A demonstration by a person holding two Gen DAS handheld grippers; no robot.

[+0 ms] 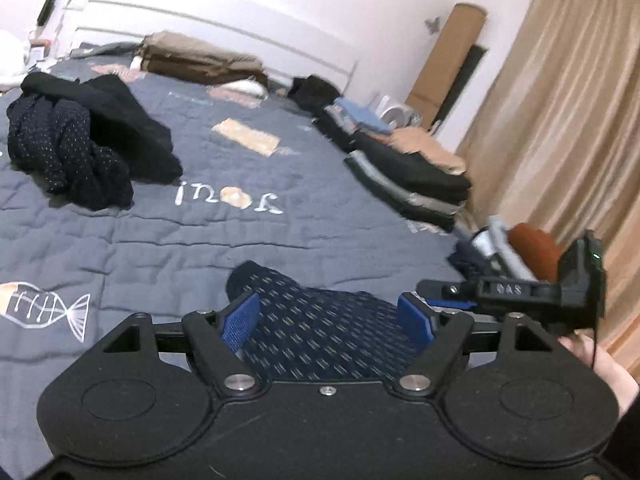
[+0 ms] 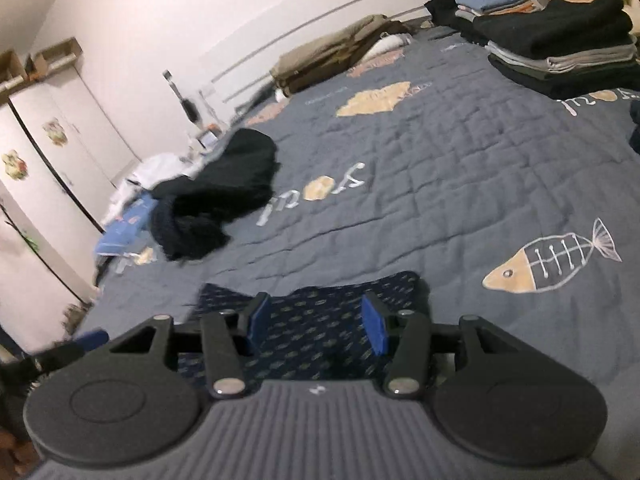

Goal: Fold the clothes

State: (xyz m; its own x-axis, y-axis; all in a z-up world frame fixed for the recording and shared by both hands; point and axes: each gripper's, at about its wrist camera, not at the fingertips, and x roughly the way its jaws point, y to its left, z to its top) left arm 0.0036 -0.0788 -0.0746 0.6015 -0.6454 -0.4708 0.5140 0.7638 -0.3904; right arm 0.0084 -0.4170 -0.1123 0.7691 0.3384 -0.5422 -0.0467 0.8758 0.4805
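While the patterned navy garment lies flat on the grey quilt directly below both of my tools, I hold neither edge of it. My left gripper stands wide, its blue pads clear of the cloth, with nothing between them. My right gripper stands partly open, also empty, and the same garment shows beneath it as a compact dark rectangle. I judge this piece to be folded and set down at the near edge of the bed.

Completed work, as far as I can see:
- A stack of folded clothes sits along the far side of the quilt, beside the curtain; the right wrist view shows it as several neat layers.
- A second, smaller folded group lies just behind that stack.

Remaining work:
- A crumpled dark pile rests loose on the quilt, well apart from the stack. It appears to hold at least two items, one dotted and one plain black; I cannot tell the exact count.
- The folded navy garment is not yet on the stack.

I estimate the task as more than half complete, with the loose pile as the main item outstanding.
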